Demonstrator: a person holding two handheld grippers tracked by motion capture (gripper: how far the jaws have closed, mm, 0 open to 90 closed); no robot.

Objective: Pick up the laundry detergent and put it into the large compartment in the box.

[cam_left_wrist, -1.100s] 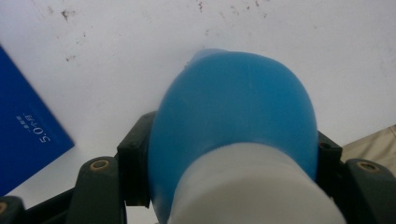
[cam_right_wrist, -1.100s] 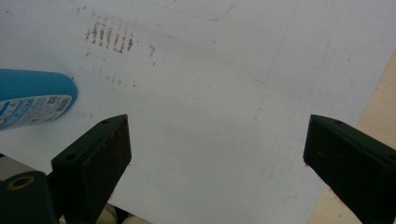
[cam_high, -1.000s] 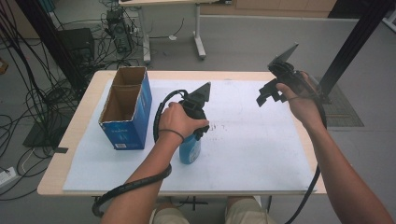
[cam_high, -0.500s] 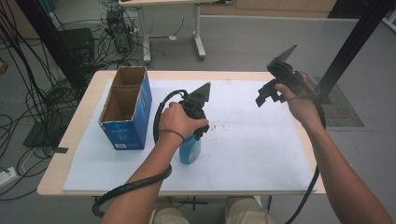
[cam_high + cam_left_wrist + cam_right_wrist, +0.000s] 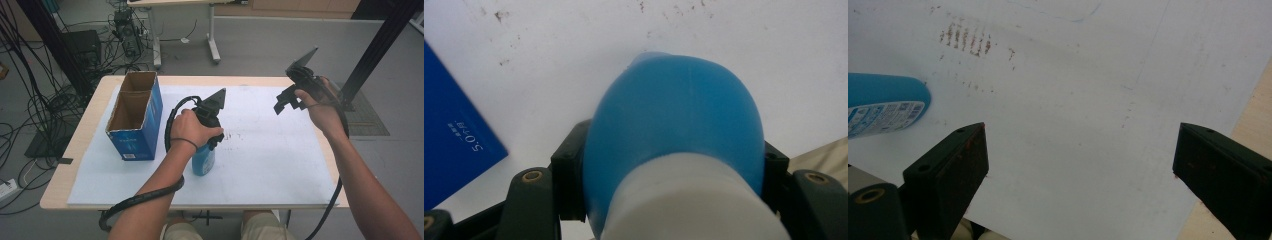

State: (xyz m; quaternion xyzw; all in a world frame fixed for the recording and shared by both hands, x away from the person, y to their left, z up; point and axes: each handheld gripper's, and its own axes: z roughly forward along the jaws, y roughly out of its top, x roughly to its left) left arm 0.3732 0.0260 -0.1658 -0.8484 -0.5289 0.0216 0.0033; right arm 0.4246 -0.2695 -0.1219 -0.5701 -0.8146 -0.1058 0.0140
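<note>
Blue is the bottle (image 5: 203,159), and it stands upright on the white sheet near the middle of the bench (image 5: 280,200), just beside the open blue box (image 5: 135,117). The left tongs (image 5: 212,125) come down from above and squeeze the bottle near its top, 1 jaw on each side. I think it is held high like that so it can be lifted straight up. The left hand (image 5: 192,129) sits on top, with the arm reaching in from the bottom. The right tongs (image 5: 290,97) hang in the air over the far right of the bench, jaws wide apart, holding nothing. That wrist is bent a little.
</note>
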